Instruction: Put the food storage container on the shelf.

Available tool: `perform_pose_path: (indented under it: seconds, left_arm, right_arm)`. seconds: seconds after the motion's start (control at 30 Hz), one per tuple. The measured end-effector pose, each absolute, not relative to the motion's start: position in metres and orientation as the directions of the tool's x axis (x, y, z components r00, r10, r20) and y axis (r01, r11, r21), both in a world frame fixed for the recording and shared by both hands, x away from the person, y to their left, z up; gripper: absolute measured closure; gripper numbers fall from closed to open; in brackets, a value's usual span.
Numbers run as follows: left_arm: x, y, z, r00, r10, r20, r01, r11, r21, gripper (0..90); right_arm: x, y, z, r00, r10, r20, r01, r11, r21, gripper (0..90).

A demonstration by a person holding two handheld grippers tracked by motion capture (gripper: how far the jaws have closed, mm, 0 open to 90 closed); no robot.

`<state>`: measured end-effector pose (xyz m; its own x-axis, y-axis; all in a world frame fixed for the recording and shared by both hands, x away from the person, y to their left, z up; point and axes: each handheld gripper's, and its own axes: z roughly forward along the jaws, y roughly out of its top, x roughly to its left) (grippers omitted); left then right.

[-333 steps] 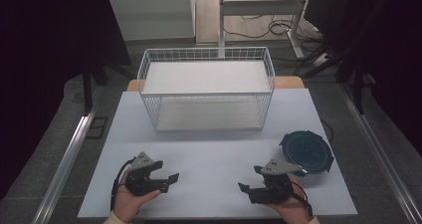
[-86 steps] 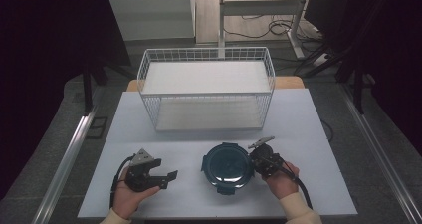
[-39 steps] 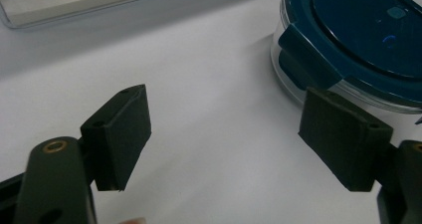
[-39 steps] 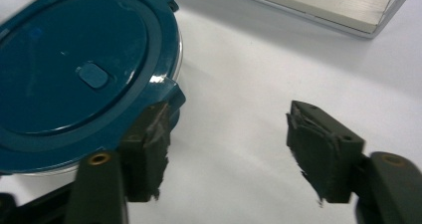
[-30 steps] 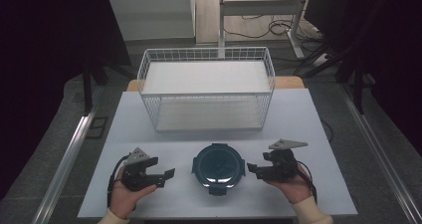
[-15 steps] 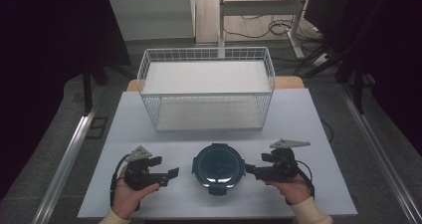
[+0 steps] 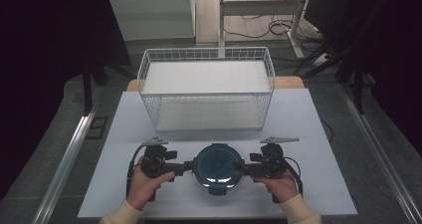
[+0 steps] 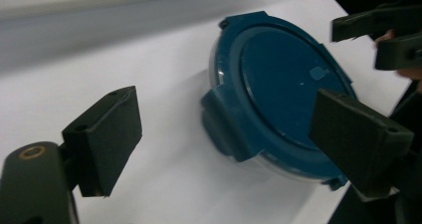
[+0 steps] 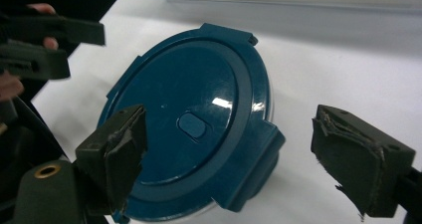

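The white table (image 7: 318, 134) is lying before me, the blue lidded container (image 7: 218, 165) sitting low at centre frame. I am flanking it with both tongs, left tongs (image 7: 188, 167) and right tongs (image 7: 240, 168), equally near. Both have just been opening, released, each straddling a side latch without pressing.

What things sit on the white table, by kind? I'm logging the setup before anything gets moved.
Round blue lidded container: 1
White wire basket: 1
Hand-held grippers, left gripper and right gripper: 2
Total: 4
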<state>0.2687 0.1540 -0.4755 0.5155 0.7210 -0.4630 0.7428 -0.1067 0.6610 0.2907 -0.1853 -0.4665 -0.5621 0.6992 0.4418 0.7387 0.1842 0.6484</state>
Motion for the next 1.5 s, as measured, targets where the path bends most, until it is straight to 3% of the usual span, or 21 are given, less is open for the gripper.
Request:
perform_pose_path:
  seconds: [0.43,0.8,0.97,1.27,1.5]
  left_arm:
    - [0.286,0.143,-0.495,0.469,0.637,-0.612,0.827,-0.073,0.558,12.7]
    - [0.290,0.132,-0.506,0.467,0.622,-0.629,0.845,-0.102,0.526,13.4]
    - [0.292,0.131,-0.516,0.430,0.590,-0.683,0.873,-0.078,0.482,14.4]
    - [0.292,0.130,-0.518,0.419,0.587,-0.692,0.881,-0.080,0.466,17.6]
    - [0.290,0.126,-0.519,0.418,0.572,-0.706,0.888,-0.092,0.451,22.3]
  right_arm:
    - [0.291,-0.184,-0.483,-0.497,0.700,0.513,0.800,0.139,0.584,10.9]
    - [0.290,-0.180,-0.495,-0.452,0.684,0.573,0.840,0.110,0.531,10.1]
    - [0.291,-0.179,-0.499,-0.425,0.675,0.603,0.859,0.090,0.505,11.4]
    - [0.292,-0.177,-0.506,-0.393,0.651,0.649,0.882,0.067,0.467,13.3]
    - [0.291,-0.175,-0.508,-0.371,0.654,0.659,0.892,0.054,0.449,22.3]
